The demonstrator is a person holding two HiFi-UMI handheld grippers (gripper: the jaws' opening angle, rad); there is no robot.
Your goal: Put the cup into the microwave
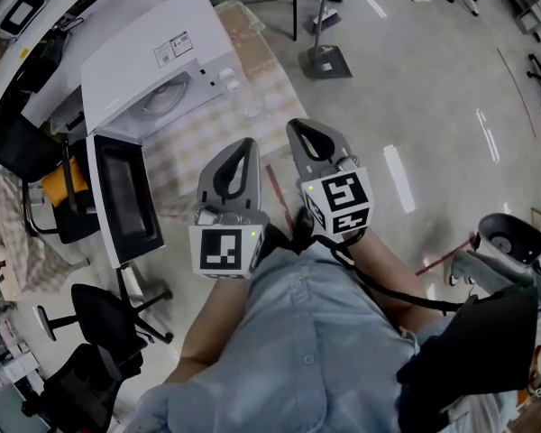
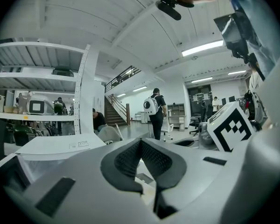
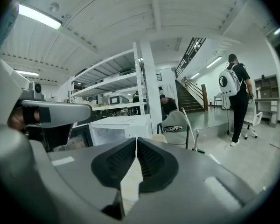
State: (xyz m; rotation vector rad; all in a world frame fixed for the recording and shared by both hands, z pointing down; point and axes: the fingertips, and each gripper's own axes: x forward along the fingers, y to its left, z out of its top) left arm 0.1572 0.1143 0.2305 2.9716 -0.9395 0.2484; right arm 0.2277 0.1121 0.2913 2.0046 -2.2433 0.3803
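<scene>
The white microwave stands on a table with a checked cloth; its door hangs wide open and the round turntable shows inside. A faint clear shape on the cloth by the microwave's right corner may be the cup; I cannot tell. My left gripper and right gripper are held side by side over the table's near edge, both shut with nothing between the pads. The left gripper looks across the microwave's top. The right gripper faces the microwave.
Black office chairs stand left of the table below the open door. A stand's flat base sits on the floor beyond the table. A person with a white backpack walks near a staircase; shelving rises behind the microwave.
</scene>
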